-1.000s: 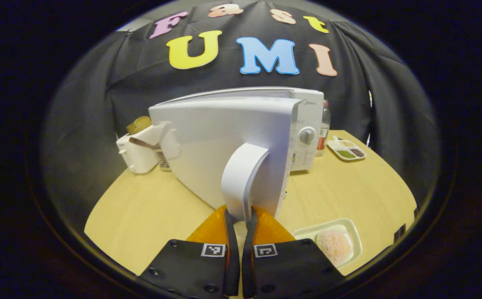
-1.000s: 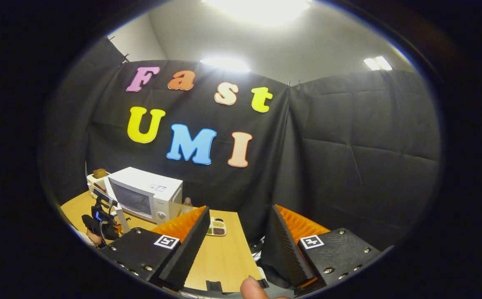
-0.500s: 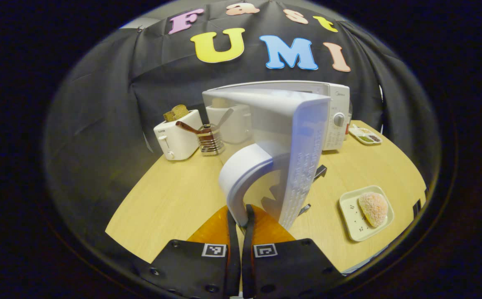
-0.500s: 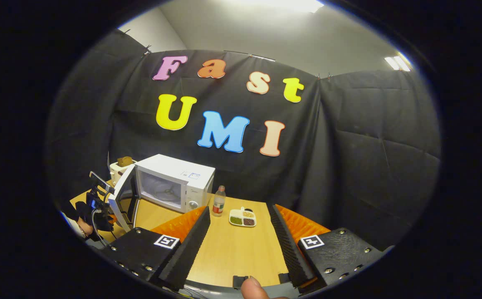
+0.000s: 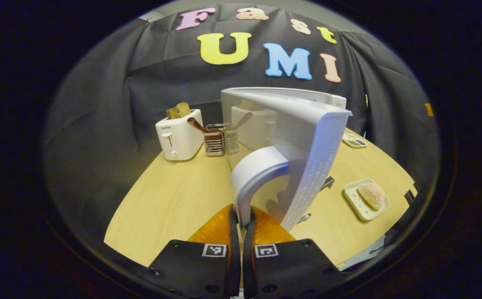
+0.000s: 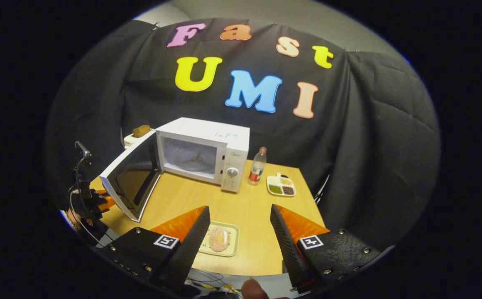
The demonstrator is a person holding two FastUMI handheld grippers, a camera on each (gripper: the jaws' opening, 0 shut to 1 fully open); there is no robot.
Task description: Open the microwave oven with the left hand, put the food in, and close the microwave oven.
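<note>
Microwave: we've got the microwave oven (image 6: 205, 151) standing at the back of the table, cavity showing, nothing in it yet.
Door: the door (image 6: 130, 180) hangs wide open, so step one looks done.
Left gripper: our left gripper (image 5: 241, 216) has its jaws closed on the door handle (image 5: 255, 176), gripping it.
Food: the food (image 6: 219, 238) sits on its tray (image 6: 232, 241) at the table's near edge, well apart from the oven.
Right gripper: our right gripper (image 6: 238, 232) hovers above that tray, jaws wide apart, holding nothing.
Left to do: we reckon pick up, load, shut the door.
Table: pale wood (image 6: 245, 207), carrying a bottle (image 6: 258, 167), a divided dish (image 6: 281, 186), and a toaster (image 5: 179, 135).
Room: black cloth walls the booth.
</note>
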